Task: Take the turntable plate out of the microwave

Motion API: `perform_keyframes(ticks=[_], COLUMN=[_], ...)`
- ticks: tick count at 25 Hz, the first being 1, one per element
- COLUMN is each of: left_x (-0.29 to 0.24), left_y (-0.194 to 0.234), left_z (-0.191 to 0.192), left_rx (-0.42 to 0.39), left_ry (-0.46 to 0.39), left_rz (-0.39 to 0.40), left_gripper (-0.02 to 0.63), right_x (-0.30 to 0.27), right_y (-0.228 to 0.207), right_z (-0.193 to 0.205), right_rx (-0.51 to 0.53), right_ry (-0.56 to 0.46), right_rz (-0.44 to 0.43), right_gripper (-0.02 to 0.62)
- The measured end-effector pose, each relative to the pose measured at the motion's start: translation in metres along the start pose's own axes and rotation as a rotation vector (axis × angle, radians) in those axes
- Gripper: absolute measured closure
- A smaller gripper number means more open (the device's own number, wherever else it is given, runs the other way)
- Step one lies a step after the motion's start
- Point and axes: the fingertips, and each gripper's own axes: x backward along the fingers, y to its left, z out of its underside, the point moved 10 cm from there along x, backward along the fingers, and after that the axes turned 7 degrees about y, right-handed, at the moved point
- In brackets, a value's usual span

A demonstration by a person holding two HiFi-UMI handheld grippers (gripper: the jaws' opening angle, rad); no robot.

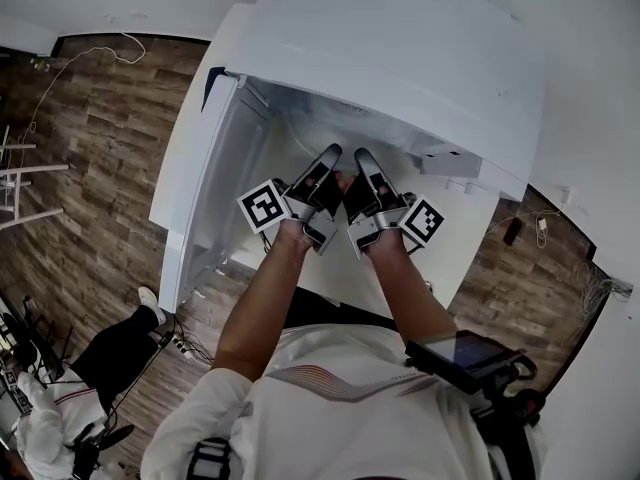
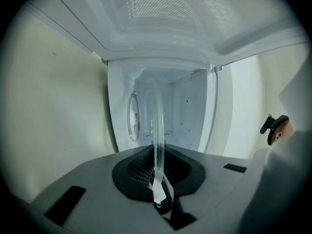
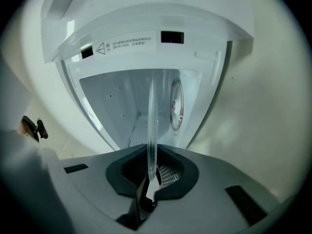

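Observation:
A white microwave point(image 1: 400, 58) stands with its door point(image 1: 205, 198) swung open to the left. Both grippers reach level into its cavity point(image 1: 300, 128), side by side. In the left gripper view the clear glass turntable plate point(image 2: 157, 130) shows edge-on, and my left gripper point(image 2: 158, 179) is shut on its rim. The right gripper view shows the same plate point(image 3: 151, 126) edge-on, with my right gripper point(image 3: 150, 172) shut on its rim too. From the head view, the left gripper point(image 1: 328, 158) and right gripper point(image 1: 362, 160) hide most of the plate.
The microwave sits on a white counter point(image 1: 480, 238). Its ceiling point(image 2: 165, 13) lies close above the grippers, and its side walls close in on both sides. Wooden floor point(image 1: 90, 168) with cables lies to the left. Another person in white point(image 1: 40, 418) is at the lower left.

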Motion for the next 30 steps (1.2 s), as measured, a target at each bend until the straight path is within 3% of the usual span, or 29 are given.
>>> perform_keyframes(ticks=[18,25,30], left_x=[0.075,0.111,0.120], left_y=[-0.043,-0.074,-0.089], left_z=[0.101,0.176,0.188], left_rx=[-0.008,-0.026,-0.018], left_ry=[-0.152,-0.219,-0.224], left_rz=[-0.016,0.014,0.017], left_gripper=[0.566,0.565,0.565], right_x=[0.082,0.149,0.159], right_y=[0.032,0.063,0.079], right_z=[0.054,0.082,0.089], right_rx=[-0.031,0.006,0.024], right_ry=[0.178,0.251,0.267], right_rz=[0.002,-0.014,-0.017], right_gripper=[0.566,0.566,0.566])
